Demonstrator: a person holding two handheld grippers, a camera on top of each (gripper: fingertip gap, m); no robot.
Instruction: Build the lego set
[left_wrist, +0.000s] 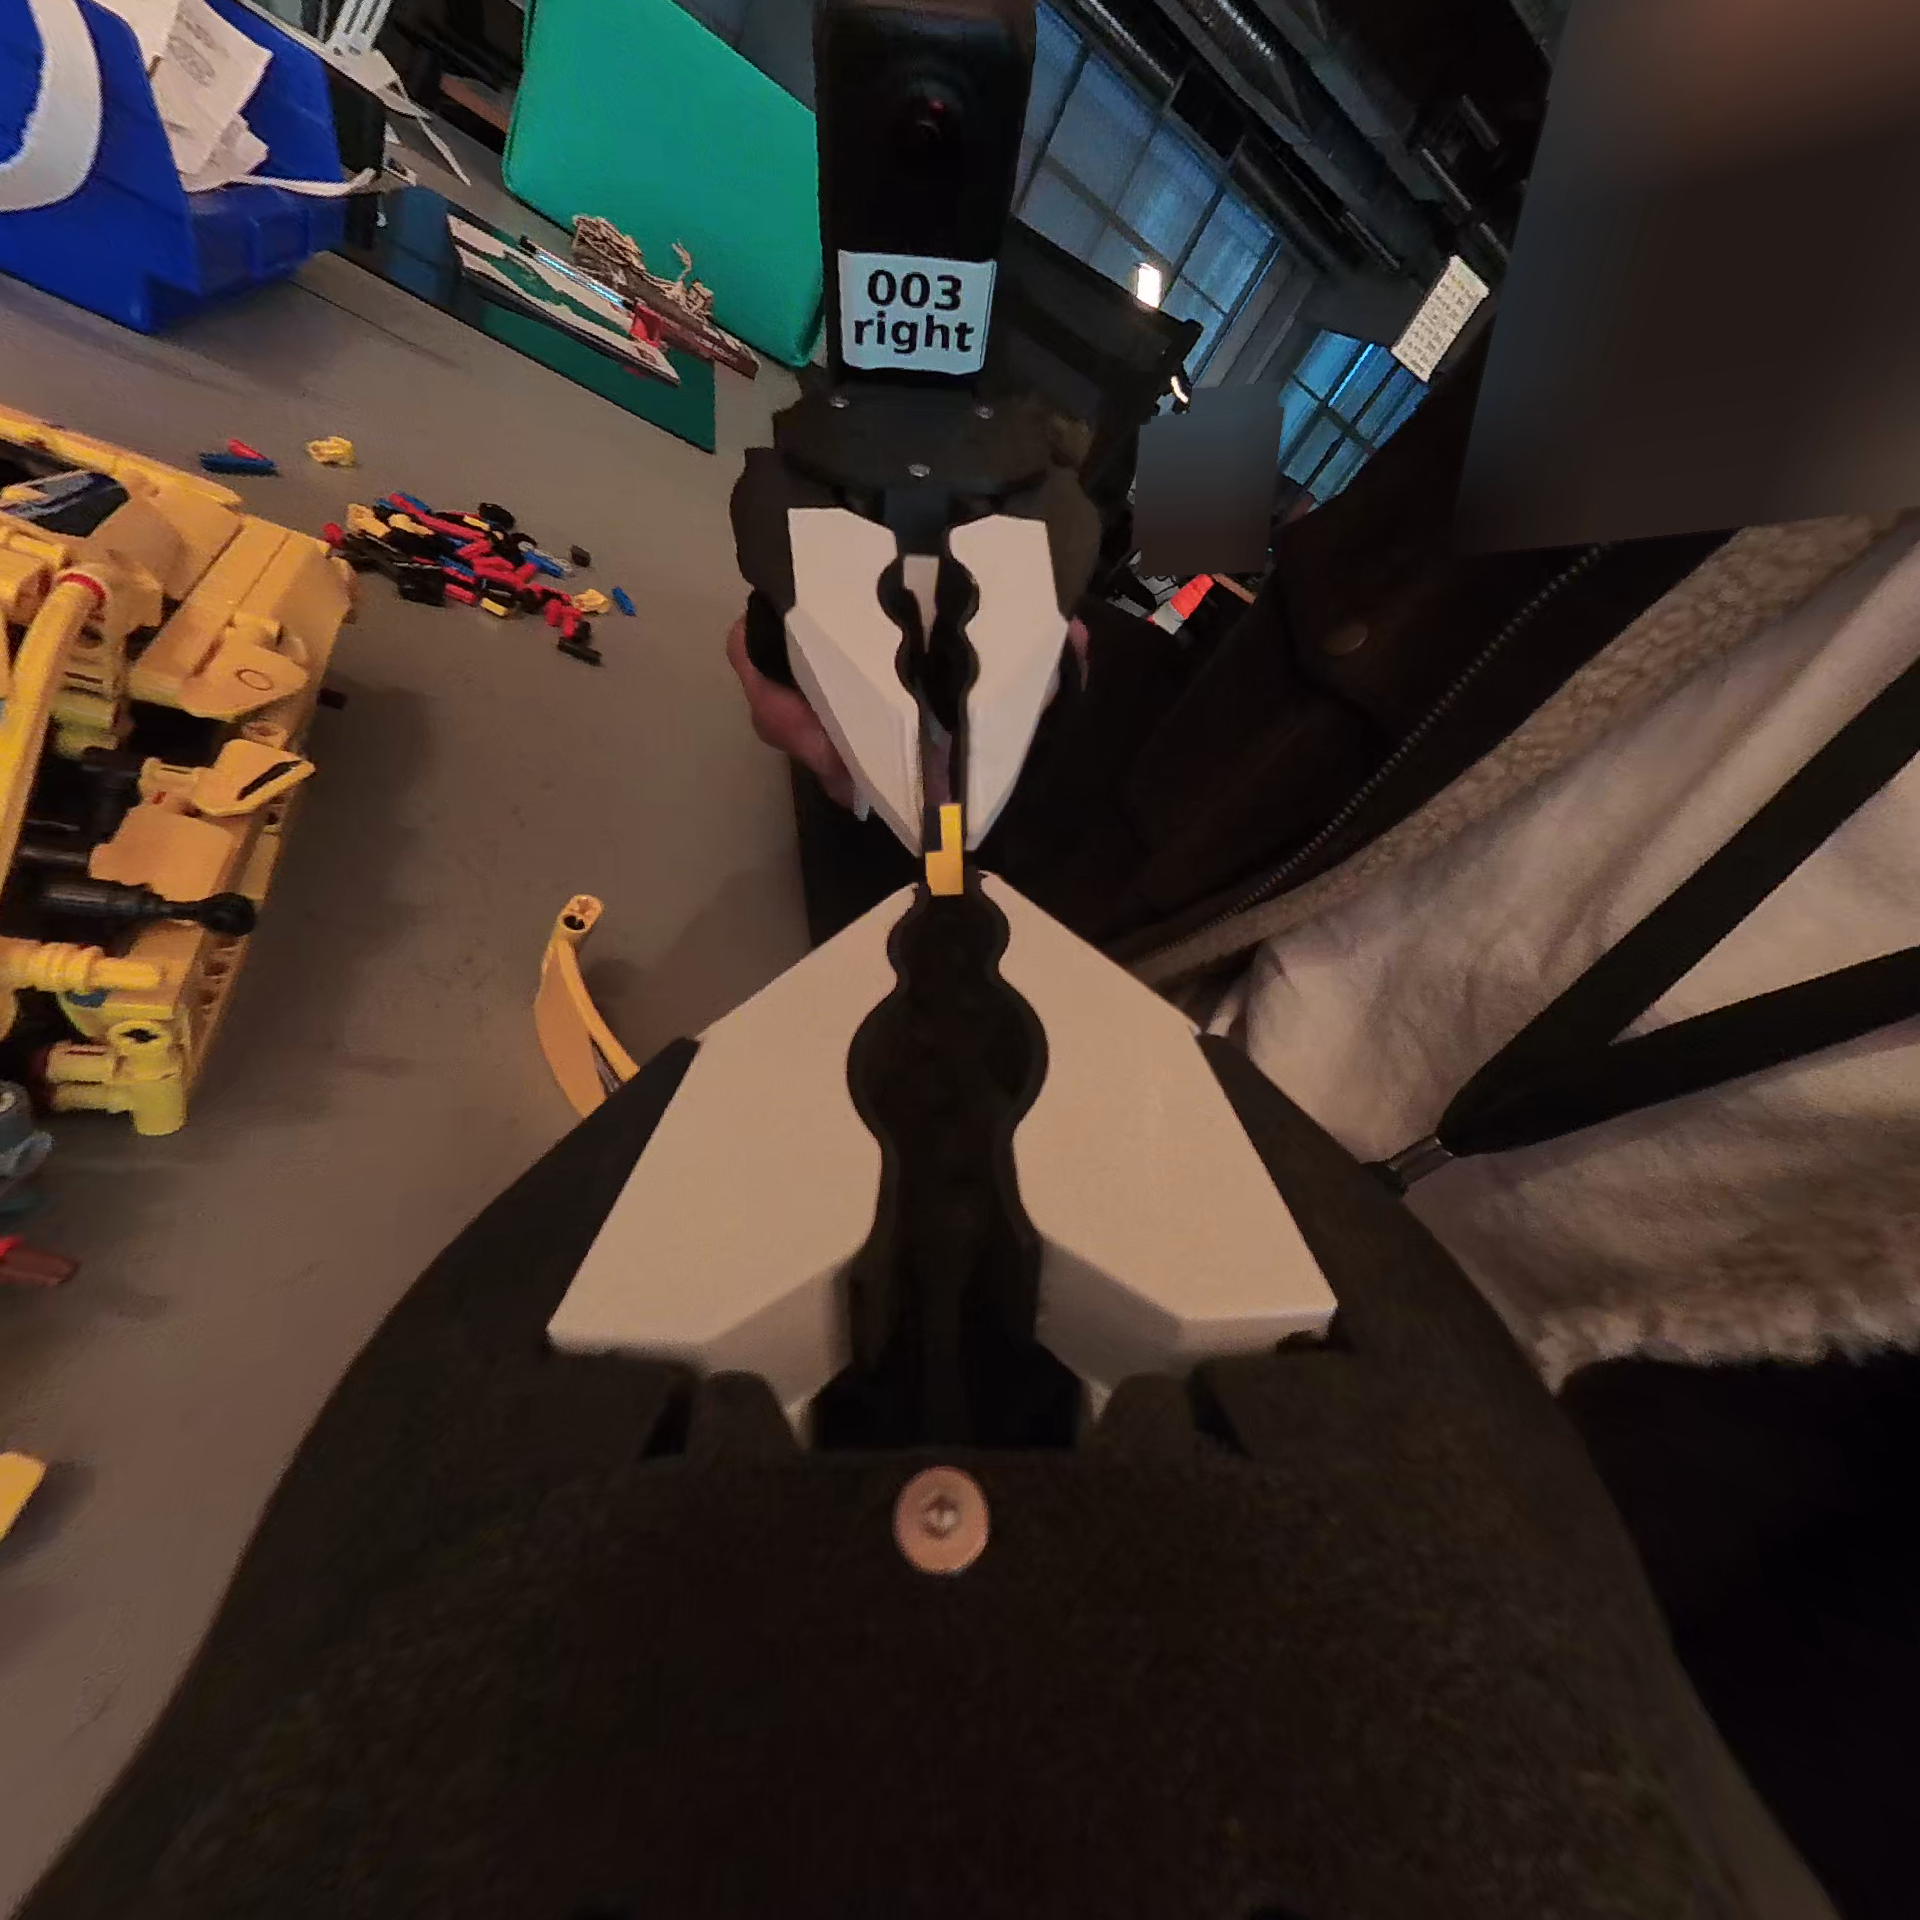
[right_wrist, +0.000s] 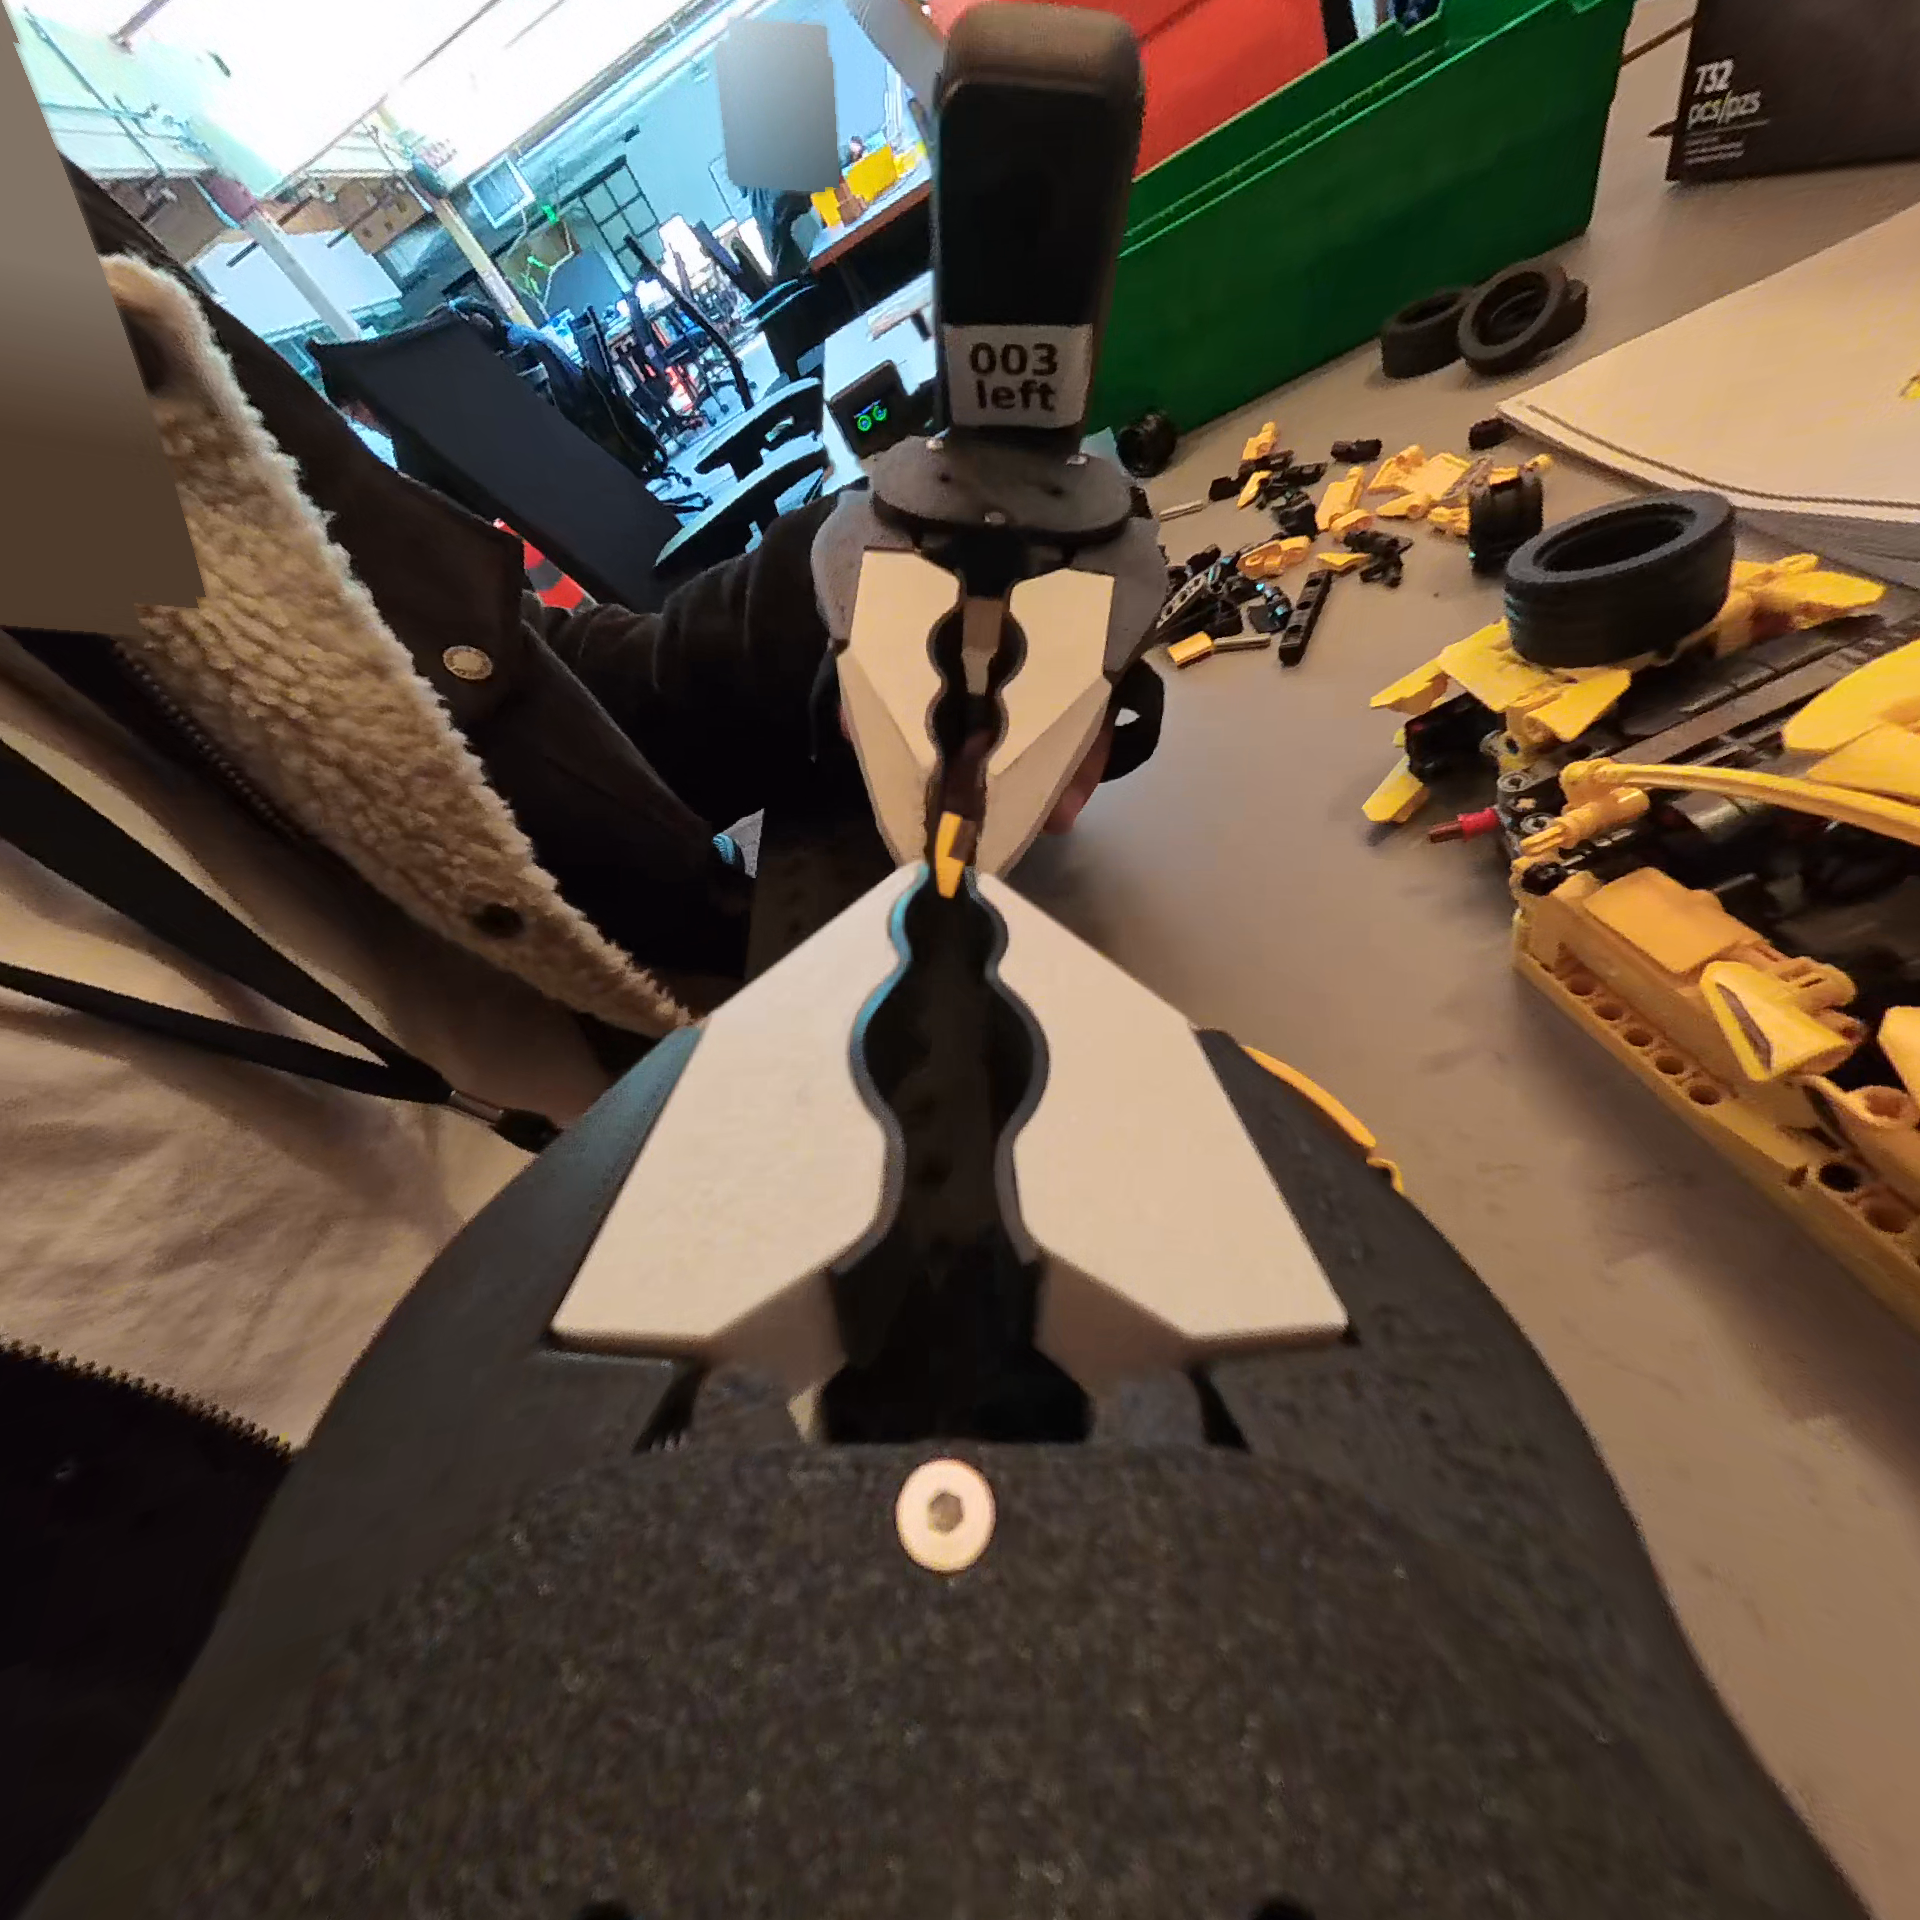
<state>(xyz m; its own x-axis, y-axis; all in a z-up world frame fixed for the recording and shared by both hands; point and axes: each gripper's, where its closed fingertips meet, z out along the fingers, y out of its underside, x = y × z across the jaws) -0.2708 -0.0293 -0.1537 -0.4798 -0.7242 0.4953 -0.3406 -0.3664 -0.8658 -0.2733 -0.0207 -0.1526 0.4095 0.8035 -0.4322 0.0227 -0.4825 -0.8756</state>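
Observation:
A small yellow lego piece (left_wrist: 945, 857) hangs in the air between two grippers that point tip to tip. My left gripper (left_wrist: 943, 896) is shut on its near end. My right gripper (left_wrist: 940, 821) faces it and is shut on the far end. In the right wrist view the same piece (right_wrist: 949, 854) sits between my right gripper (right_wrist: 945, 883) and the left gripper (right_wrist: 951, 831). The half-built yellow lego car (left_wrist: 135, 790) lies on the grey table to the left; it also shows in the right wrist view (right_wrist: 1714, 935).
Loose lego pieces lie in piles (left_wrist: 478, 566) (right_wrist: 1330, 520). A black tyre (right_wrist: 1621, 577) rests on the car and more tyres (right_wrist: 1486, 322) lie by a green bin (right_wrist: 1351, 208). A curved yellow part (left_wrist: 571, 997) lies near the table edge. A person's fleece-lined coat (right_wrist: 343, 748) is close behind. My left and right fingertips are right by each other.

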